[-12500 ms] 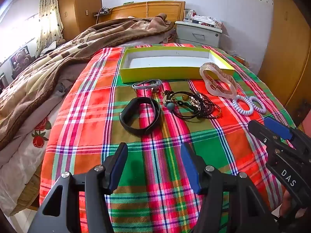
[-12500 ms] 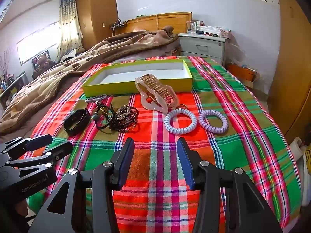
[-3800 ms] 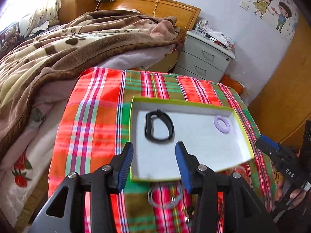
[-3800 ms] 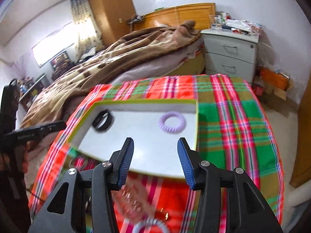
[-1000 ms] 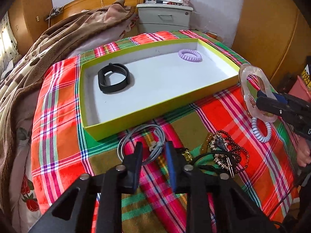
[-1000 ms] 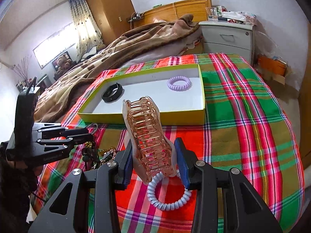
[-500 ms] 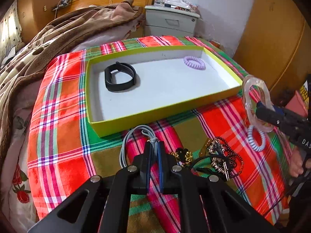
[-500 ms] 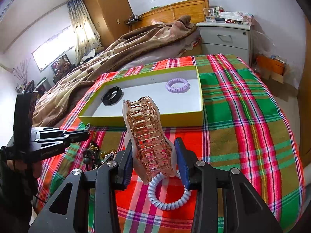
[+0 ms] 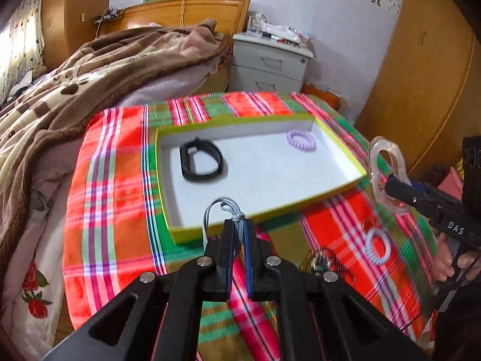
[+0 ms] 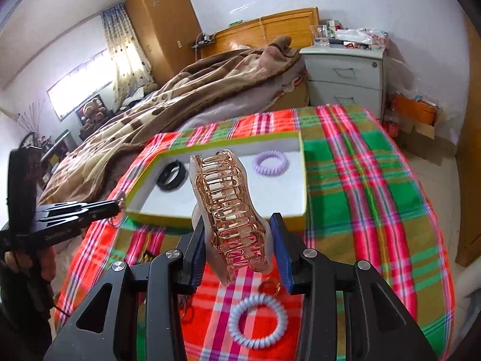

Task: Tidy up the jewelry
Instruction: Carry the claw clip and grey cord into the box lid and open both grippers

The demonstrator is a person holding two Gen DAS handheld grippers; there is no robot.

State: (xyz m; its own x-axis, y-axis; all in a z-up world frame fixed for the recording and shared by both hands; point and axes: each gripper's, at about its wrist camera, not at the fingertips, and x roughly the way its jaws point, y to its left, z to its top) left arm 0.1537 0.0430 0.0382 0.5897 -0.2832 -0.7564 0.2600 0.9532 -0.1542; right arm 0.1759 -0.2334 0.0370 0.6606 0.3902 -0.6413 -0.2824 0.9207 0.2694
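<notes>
A yellow-green box (image 9: 339,185) with a white floor lies on the plaid cloth and holds a black band (image 9: 200,164) and a purple coil hair tie (image 9: 301,140). My left gripper (image 9: 238,224) is shut on a grey cord loop (image 9: 221,209), lifted over the box's near edge. My right gripper (image 10: 237,230) is shut on a large translucent pink hair claw (image 10: 228,207), held above the cloth before the box (image 10: 303,186). The claw also shows in the left wrist view (image 9: 386,170). A pale blue coil tie (image 10: 258,325) lies below it.
A tangle of beaded bracelets (image 9: 326,263) and a gold ring (image 10: 270,287) lie on the plaid cloth (image 9: 114,204). A brown blanket (image 9: 75,90) covers the bed at left. A grey nightstand (image 9: 270,63) stands behind the bed's end.
My left gripper has closed on the grey cord loop and lifted it toward the box. My right gripper, still holding the hair claw, has risen and moved nearer the box.
</notes>
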